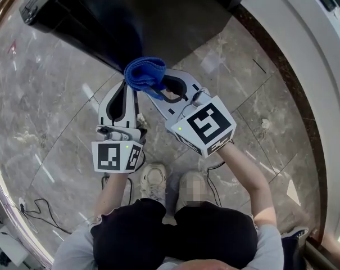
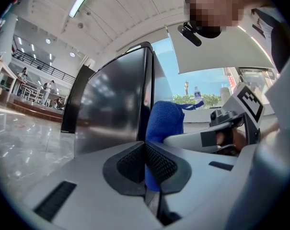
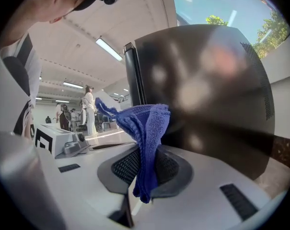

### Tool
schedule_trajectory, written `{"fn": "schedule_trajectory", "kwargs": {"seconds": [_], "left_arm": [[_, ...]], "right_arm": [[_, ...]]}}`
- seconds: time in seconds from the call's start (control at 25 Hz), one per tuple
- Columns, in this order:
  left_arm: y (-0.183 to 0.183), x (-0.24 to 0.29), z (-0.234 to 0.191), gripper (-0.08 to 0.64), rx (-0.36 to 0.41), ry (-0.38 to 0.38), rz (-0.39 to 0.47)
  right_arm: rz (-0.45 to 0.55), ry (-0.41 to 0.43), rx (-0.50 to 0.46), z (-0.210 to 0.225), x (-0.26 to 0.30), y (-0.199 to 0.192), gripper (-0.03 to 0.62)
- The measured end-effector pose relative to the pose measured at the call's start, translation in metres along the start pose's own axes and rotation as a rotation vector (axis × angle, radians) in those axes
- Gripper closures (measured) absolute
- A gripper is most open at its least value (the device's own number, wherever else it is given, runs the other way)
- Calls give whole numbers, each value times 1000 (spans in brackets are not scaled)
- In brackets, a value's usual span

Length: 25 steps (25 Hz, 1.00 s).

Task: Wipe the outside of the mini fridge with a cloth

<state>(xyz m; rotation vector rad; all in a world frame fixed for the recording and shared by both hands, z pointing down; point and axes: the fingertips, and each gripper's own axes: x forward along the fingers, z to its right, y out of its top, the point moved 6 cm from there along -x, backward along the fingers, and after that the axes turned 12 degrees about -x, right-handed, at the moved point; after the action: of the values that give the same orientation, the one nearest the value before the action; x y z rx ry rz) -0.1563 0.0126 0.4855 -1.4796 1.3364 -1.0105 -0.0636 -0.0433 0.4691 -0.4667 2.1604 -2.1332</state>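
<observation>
Right gripper [image 3: 144,170] pinches knitted blue cloth [image 3: 147,123] by glossy black mini fridge [image 3: 202,80] — left gripper [image 2: 145,164] closed.

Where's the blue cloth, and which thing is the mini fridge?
blue cloth [image 3: 149,123], right gripper view, on its bunched upper fold.
mini fridge [image 3: 207,80], right gripper view, on its dark glossy side panel.

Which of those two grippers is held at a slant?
The right gripper, angled leftward toward the cloth; the left gripper points straight ahead at the fridge.
</observation>
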Motion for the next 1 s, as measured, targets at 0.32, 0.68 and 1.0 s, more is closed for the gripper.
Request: {"fn": "schedule_trajectory", "kwargs": {"seconds": [0.32, 0.68, 1.0], "left_arm": [[1, -6, -14, 555, -7, 46, -6], [2, -4, -11, 555, 10, 29, -5], [-2, 1, -4, 555, 13, 13, -10]], "right_arm": [[1, 98, 3, -25, 8, 9, 520], [-4, -110, 46, 32, -6, 10, 520], [-20, -264, 26, 81, -25, 9, 520]]}}
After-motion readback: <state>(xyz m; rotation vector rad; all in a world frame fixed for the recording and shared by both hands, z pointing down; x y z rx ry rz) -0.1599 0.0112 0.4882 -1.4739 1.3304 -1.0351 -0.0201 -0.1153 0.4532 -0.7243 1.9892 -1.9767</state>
